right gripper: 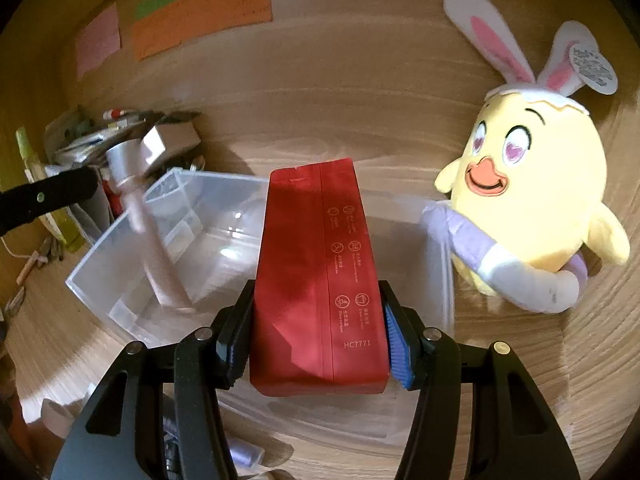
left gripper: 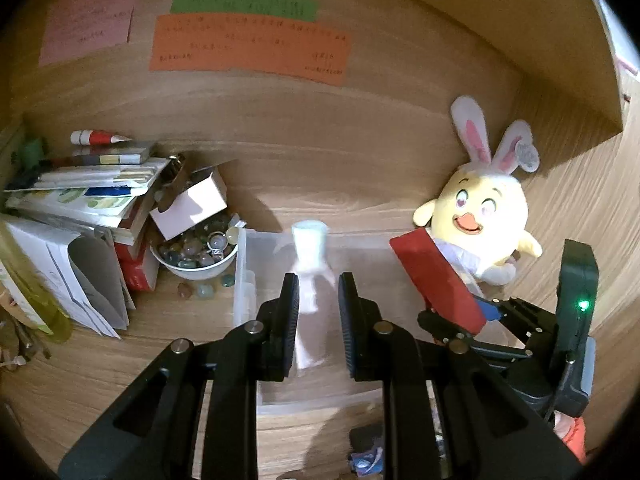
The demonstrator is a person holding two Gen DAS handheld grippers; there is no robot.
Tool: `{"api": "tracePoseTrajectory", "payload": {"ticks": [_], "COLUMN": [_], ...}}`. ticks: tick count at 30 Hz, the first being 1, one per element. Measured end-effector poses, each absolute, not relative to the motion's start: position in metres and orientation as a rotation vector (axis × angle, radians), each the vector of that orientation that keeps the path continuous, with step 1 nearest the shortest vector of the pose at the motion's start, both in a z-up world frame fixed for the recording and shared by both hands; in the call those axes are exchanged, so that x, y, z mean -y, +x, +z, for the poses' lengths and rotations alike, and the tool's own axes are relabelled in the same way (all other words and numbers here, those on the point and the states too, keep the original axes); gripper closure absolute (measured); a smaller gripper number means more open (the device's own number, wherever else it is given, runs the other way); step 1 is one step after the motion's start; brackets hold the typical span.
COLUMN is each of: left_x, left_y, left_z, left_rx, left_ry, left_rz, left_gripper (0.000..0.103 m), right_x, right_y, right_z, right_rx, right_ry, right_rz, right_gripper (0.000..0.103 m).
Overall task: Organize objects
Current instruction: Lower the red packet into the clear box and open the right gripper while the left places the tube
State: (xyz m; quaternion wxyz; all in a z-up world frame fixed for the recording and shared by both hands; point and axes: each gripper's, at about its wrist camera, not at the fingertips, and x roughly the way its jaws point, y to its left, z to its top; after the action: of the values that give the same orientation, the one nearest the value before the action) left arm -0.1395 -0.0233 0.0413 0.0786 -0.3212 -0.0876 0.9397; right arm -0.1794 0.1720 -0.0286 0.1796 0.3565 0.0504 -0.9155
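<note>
1. Nearest the left wrist camera, the left gripper (left gripper: pixel 318 300) is clamped on a slim pale bottle (left gripper: pixel 310 276), blurred, its lower end hidden between the black fingers; it hangs over a clear plastic bin (left gripper: pixel 244 280)
2. Far left, a stack of books and papers (left gripper: pixel 80 200) is partly cut off by the dark rim, and a white bowl of glass beads (left gripper: pixel 196 252) sits beside it, a small white box (left gripper: pixel 188 204) leaning over it
3. Sticky notes (left gripper: pixel 248 46) on the wooden back wall carry writing too small to read
4. Right of the bin, the right gripper (right gripper: pixel 316 344) is clamped on a red pouch (right gripper: pixel 316 272) above the bin's right half
5. Far right, a yellow chick plush (right gripper: pixel 532 192) with rabbit ears leans at the bin's edge
</note>
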Motion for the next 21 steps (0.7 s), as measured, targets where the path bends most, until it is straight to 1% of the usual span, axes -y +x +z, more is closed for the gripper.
{"api": "tracePoseTrajectory", "payload": {"ticks": [6,11,12,14,16,17,19,21], "left_x": [0.027,0.023,0.023,0.021,0.020,0.019,0.019,0.019], "left_y": [-0.145,-0.140,-0.139,-0.136,-0.134,-0.132,-0.131,-0.130], "left_z": [0.030,0.025,0.025,0.023,0.021,0.020,0.019,0.019], "left_rx": [0.281,0.232,0.224,0.206,0.188,0.180,0.176,0.179], "left_ry": [-1.016,-1.033,-1.039,-1.044,-1.046,-1.048,-1.053,-1.058], "left_rz": [2.793,2.784,2.781,2.778,2.782,2.784,2.780,2.775], "left_gripper": [0.084,0.083,0.081,0.069,0.062,0.061,0.060,0.056], "right_x": [-0.168,-0.169,-0.169,-0.169,-0.168,-0.168,-0.168,-0.169], "right_y": [-0.179,-0.181,-0.181,-0.181,-0.180,-0.180,-0.180,-0.178], "right_z": [-0.033,-0.037,-0.037,-0.037,-0.036,-0.036,-0.036,-0.035], "right_rx": [-0.171,-0.171,-0.169,-0.172,-0.177,-0.178,-0.173,-0.166], "right_ry": [1.034,1.063,1.065,1.066,1.064,1.066,1.068,1.063], "right_rz": [-2.572,-2.563,-2.562,-2.565,-2.569,-2.571,-2.572,-2.573], "right_gripper": [0.051,0.050,0.050,0.050,0.050,0.049,0.040,0.037]}}
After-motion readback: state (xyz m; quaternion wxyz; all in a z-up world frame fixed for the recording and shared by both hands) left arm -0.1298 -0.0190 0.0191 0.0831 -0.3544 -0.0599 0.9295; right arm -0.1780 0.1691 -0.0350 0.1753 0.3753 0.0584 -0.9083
